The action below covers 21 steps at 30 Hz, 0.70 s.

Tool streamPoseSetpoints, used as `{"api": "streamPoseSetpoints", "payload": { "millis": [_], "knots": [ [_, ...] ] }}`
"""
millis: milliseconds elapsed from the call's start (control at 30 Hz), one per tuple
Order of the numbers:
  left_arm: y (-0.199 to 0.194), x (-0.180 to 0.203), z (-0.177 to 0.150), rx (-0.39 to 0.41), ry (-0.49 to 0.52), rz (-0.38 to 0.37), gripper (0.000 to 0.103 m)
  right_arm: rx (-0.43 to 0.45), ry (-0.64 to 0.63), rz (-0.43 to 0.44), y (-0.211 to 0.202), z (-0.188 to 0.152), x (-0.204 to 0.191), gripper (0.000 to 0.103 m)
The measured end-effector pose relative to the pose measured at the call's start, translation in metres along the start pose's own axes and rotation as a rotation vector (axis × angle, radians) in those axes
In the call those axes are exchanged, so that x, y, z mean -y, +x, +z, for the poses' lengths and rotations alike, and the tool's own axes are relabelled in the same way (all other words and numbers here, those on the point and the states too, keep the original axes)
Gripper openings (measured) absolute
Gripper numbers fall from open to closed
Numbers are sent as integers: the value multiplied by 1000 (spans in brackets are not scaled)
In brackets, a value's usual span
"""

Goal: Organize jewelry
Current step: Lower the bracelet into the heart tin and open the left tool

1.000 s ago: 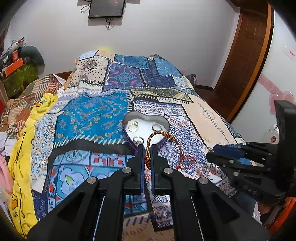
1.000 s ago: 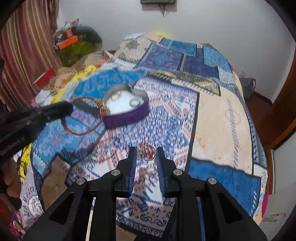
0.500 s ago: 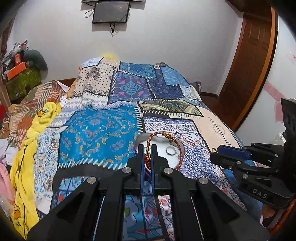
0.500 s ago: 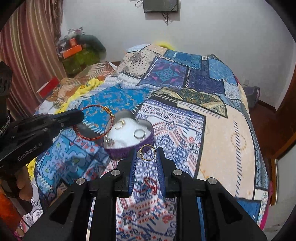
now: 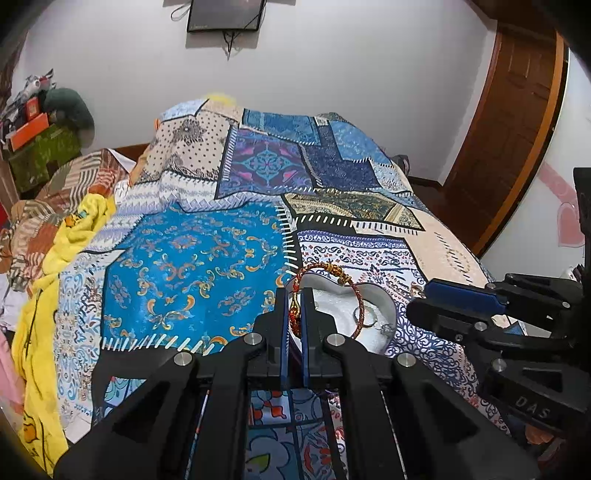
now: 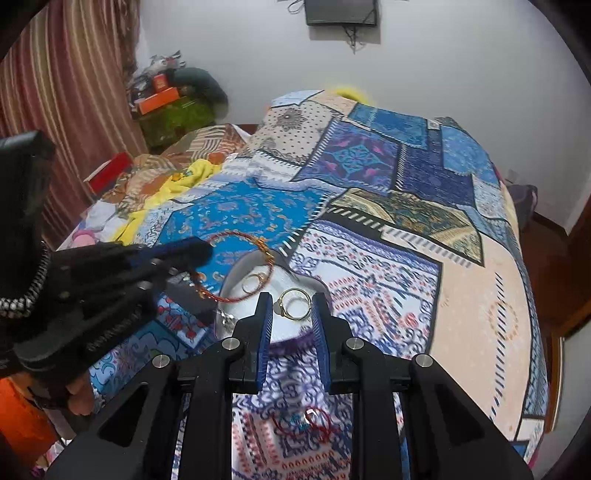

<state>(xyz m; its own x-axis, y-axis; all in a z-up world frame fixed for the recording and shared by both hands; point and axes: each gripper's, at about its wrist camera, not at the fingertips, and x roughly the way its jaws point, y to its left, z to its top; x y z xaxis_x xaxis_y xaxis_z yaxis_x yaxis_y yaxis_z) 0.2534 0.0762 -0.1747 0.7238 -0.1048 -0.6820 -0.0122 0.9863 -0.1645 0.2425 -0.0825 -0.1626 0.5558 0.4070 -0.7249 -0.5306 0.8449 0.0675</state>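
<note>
"DAS" lettering on right gripper (image 5: 419,295) pinching gold ring (image 6: 294,303), left gripper (image 5: 294,314) clamping red-gold bangle (image 5: 325,291), both above heart-shaped box (image 5: 376,295), patchwork bedspread (image 5: 199,258), wall screen (image 5: 225,14)

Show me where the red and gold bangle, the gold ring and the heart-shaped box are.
Red and gold bangle (image 5: 334,268), left wrist view: on its gold knotted top arc.
Gold ring (image 6: 294,303), right wrist view: on its band's near edge.
Heart-shaped box (image 6: 295,338), right wrist view: on its purple outer wall.

Bedspread (image 5: 207,258): printed patchwork cloth, matt. Bangle (image 5: 334,271): twisted red and gold cord or wire. Ring (image 6: 294,303): shiny gold metal. Heart-shaped box (image 5: 384,306): white matt lining. Door (image 5: 506,122): polished brown wood.
</note>
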Motion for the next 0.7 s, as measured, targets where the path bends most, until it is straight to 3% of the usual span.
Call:
{"api": "streamPoseSetpoints", "payload": {
  "millis": [400, 700],
  "knots": [
    [25, -1, -5, -61, 6, -25, 4, -104, -7, 51, 32, -3, 1, 20],
    [29, -4, -5, -72, -12, -35, 4, -122, -31, 52, 41, -3, -2, 20]
  ]
}}
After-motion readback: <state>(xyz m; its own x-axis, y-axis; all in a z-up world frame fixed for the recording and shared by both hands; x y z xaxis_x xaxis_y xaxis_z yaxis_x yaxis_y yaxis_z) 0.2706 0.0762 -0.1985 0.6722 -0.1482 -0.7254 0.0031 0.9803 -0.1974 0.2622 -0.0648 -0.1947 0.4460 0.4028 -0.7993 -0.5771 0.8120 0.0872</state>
